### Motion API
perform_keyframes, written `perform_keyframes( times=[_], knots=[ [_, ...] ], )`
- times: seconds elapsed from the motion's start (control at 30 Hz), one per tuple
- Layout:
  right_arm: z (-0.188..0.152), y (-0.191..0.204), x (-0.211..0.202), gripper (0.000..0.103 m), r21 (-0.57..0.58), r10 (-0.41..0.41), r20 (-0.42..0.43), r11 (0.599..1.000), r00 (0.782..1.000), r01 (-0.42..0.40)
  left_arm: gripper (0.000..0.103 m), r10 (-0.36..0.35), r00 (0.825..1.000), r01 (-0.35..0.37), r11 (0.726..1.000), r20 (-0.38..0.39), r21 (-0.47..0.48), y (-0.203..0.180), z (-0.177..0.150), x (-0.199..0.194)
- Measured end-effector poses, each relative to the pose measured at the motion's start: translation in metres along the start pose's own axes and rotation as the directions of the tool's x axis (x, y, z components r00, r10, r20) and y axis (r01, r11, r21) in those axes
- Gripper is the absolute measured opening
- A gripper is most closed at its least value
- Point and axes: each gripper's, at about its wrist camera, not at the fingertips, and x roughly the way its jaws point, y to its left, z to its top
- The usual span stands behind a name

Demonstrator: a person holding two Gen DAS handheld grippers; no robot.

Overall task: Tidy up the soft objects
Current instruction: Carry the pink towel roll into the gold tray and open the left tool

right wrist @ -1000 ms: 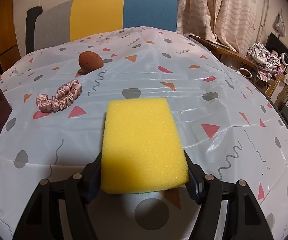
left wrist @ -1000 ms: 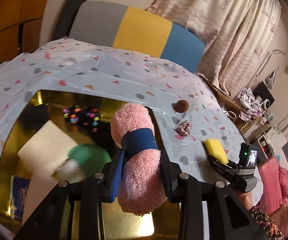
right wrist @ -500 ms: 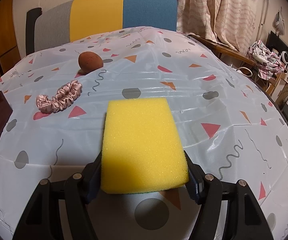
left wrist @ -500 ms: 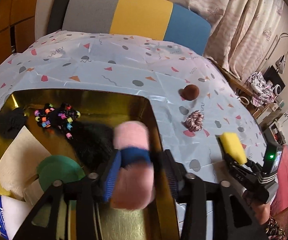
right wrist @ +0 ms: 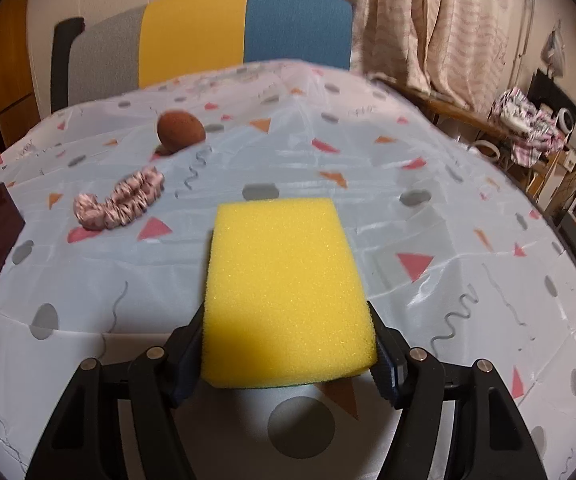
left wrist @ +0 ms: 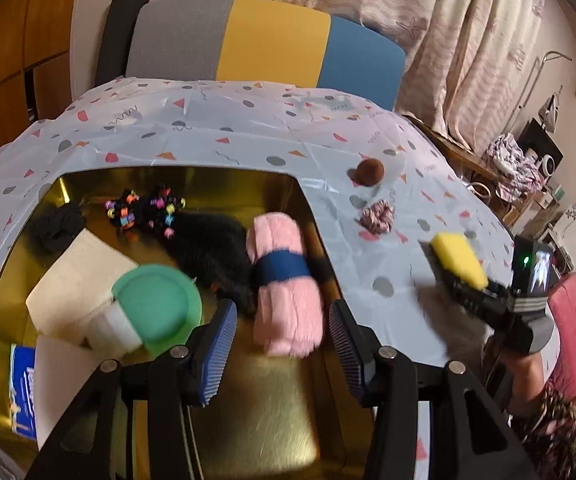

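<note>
A pink fluffy roll (left wrist: 276,236) with a dark blue band lies in the gold box (left wrist: 272,420), near its right wall. My left gripper (left wrist: 282,306) hangs over the roll's near end, open, its blue pads clear of the roll on both sides. My right gripper (right wrist: 286,320) is shut on a yellow sponge (right wrist: 284,280) and holds it above the patterned tablecloth (right wrist: 427,240). The left wrist view shows that sponge (left wrist: 457,260) to the right of the box. A pink scrunchie (right wrist: 120,200) and a brown ball (right wrist: 180,130) lie on the cloth beyond.
The box also holds a green round sponge (left wrist: 158,304), a cream pad (left wrist: 76,276), a black fluffy item (left wrist: 212,248), beaded hair ties (left wrist: 144,210) and a blue pack (left wrist: 24,396). A grey, yellow and blue chair (left wrist: 272,44) stands behind the table. Curtains hang at the back right.
My left gripper opened and let go of the pink roll, which dropped into the gold box. The right gripper and its sponge have not moved.
</note>
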Motion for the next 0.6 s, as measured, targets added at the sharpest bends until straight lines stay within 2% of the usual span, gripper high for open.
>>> perform_keyframes(
  times=[0.13,0.27,0.37,0.5,0.53,0.6],
  knots=[
    [-0.003,0.004,-0.023,0.07,-0.022,0.012,0.1,1.0,0.995,-0.01,0.049,0.023,1.0,-0.023,1.0,0.009,0.011,0.008,-0.011,-0.014],
    [-0.007,0.014,-0.04,0.07,-0.018,0.083,0.066,0.996,0.994,-0.082,0.049,0.017,1.0,-0.017,1.0,0.005,-0.006,0.019,-0.016,-0.028],
    [-0.009,0.036,-0.07,0.07,-0.033,0.201,0.066,0.979,0.977,-0.199,0.049,0.042,0.999,-0.041,0.999,0.016,-0.03,0.029,-0.019,-0.039],
    [-0.009,0.085,-0.122,0.07,-0.176,0.386,0.101,0.914,0.917,-0.365,0.049,0.071,0.997,-0.068,0.995,0.041,-0.071,0.042,-0.02,-0.054],
    [-0.011,0.103,-0.137,0.07,-0.246,0.451,0.099,0.875,0.887,-0.418,0.049,0.088,0.995,-0.084,0.993,0.052,-0.077,0.045,-0.02,-0.058],
    [-0.014,0.132,-0.155,0.07,-0.351,0.526,0.069,0.808,0.848,-0.473,0.049,0.132,0.988,-0.124,0.988,0.079,-0.096,0.051,-0.021,-0.068]
  ],
)
